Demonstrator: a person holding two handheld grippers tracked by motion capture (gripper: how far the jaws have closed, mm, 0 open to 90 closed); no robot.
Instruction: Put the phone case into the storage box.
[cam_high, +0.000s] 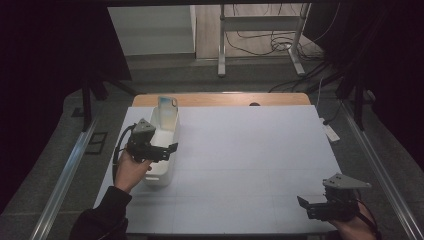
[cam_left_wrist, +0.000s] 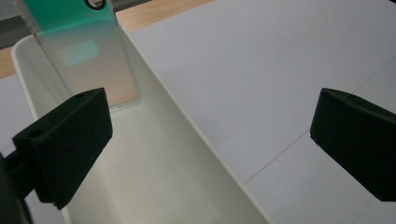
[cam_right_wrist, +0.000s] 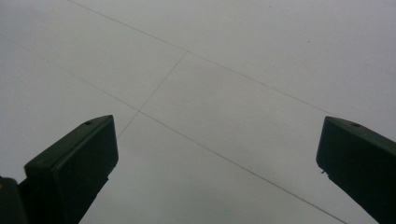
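- My left gripper (cam_high: 172, 147): jaws wide, empty, straddling the long white plastic bin's (cam_high: 167, 172) right wall near the table's left edge.
- Right gripper (cam_high: 303, 204): wide, empty, near-right corner.
- Clear green-tinted card (cam_left_wrist: 84, 51), possibly a case, leans at the bin's far end.
- Next, likely: grip that wall.

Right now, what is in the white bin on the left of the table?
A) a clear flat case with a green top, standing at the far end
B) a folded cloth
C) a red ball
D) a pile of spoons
A: the case leans upright against the far wall of the bin, and the left gripper, jaws open, straddles the bin's right wall.
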